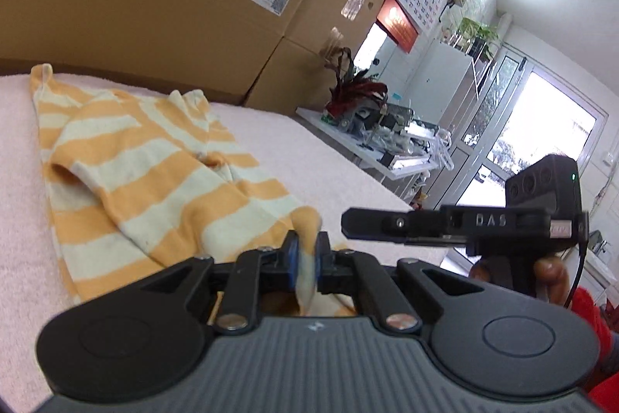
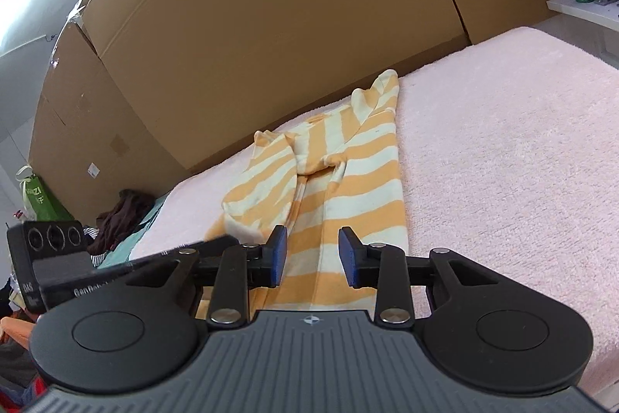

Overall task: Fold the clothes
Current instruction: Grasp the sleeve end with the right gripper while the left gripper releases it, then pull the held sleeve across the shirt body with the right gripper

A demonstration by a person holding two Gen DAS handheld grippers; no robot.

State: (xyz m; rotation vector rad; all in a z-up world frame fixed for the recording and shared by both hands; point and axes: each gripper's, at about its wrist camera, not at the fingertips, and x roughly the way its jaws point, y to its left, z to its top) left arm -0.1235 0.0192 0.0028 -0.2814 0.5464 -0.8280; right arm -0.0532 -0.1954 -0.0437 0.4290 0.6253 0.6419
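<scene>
**Hem pinched on one side, other side waiting**

While the near hem of the orange-and-cream striped knit garment [image 1: 154, 180] is clamped between the blue pads of the left gripper [image 1: 305, 258], the right gripper [image 2: 312, 258] is held spread, grasping nothing, above the hem at six o'clock. The garment is laid lengthwise on the pale pink fleece-covered table [image 2: 503, 161]. An equal pinch at the right corner is advised before lifting. No container is seen; brown cardboard boxes [image 2: 271, 26] are stacked shut at twelve o'clock.

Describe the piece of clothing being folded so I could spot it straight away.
Find the stacked cardboard boxes; in front lies a pale pink towel surface. On it is the striped garment, the only orange-and-cream thing there, its near hem pinched in the left tool.
</scene>
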